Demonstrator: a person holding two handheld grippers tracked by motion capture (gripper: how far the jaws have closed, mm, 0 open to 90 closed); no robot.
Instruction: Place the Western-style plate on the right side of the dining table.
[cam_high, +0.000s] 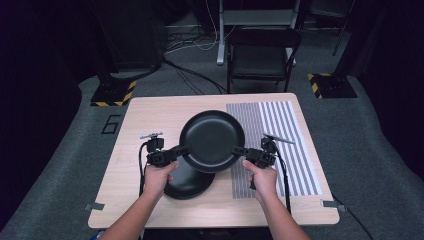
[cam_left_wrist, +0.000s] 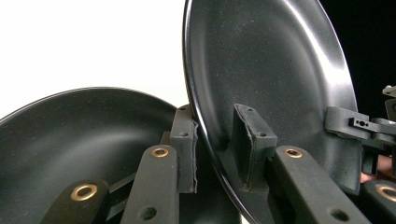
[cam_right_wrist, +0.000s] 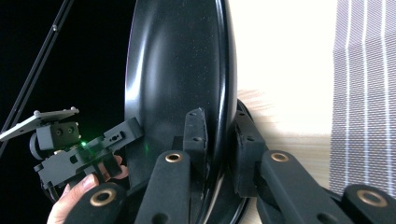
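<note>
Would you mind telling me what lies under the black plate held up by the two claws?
Under the raised black plate lies a second black plate on the wooden table. Its near-left part shows; the raised plate covers its far part, so anything there is hidden.

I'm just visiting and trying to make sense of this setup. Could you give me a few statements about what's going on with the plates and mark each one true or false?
1. Both grippers grip the same black plate. True: the left gripper and the right gripper clamp opposite edges of the upper plate.
2. The held plate is white. False: it is black.
3. A second black plate lies on the table below the held one. True: the lower plate rests on the table.
4. A striped mat covers the table's left side. False: the striped mat is on the right.
5. A chair stands beyond the table. True: the chair.
</note>
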